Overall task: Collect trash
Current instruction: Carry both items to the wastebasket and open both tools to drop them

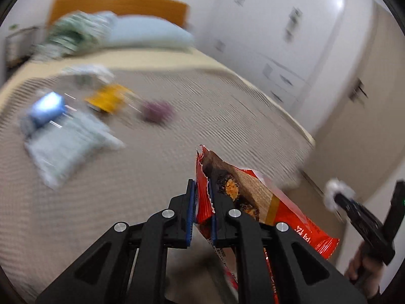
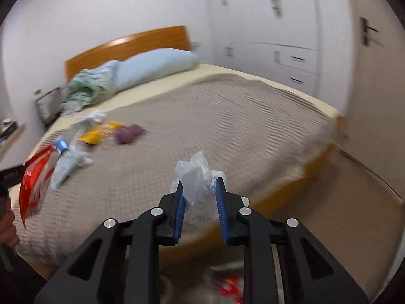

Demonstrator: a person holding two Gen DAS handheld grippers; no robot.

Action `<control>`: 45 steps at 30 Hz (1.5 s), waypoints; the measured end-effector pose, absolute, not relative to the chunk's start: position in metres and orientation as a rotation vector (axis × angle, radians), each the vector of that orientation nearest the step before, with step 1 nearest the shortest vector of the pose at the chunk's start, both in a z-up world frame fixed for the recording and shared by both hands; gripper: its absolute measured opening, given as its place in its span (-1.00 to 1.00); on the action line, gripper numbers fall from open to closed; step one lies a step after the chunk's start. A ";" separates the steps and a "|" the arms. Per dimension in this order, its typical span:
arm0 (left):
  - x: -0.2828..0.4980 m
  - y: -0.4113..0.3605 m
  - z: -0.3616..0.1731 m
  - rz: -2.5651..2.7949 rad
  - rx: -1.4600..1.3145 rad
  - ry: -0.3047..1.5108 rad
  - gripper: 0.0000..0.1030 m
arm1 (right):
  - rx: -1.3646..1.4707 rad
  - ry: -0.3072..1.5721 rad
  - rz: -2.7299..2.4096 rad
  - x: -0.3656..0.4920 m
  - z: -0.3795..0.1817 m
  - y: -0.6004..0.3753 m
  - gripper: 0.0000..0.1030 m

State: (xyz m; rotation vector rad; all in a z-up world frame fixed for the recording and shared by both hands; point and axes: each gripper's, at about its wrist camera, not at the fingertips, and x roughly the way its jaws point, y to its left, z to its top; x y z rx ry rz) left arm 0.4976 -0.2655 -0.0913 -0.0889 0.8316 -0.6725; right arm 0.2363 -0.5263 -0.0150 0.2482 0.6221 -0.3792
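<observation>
Carrying trash off the bed (image 2: 227, 131): left gripper (image 1: 202, 200) pinching a red snack wrapper (image 1: 253, 197), right gripper (image 2: 200, 192) pinching crumpled clear plastic (image 2: 195, 174); next, probably release into the receptacle dimly visible below.

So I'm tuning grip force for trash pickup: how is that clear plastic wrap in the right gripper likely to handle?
The clear plastic wrap looks thin and crumpled, so probably floppy and very light. It bulges between the right gripper pads, so it likely compresses with little resistance. The glossy film may be slippery, so it could slide out under a loose grip.
</observation>
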 end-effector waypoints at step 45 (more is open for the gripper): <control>0.390 -0.506 -0.438 -0.446 0.530 1.567 0.58 | 0.683 1.167 -0.306 0.205 -0.381 -0.645 0.37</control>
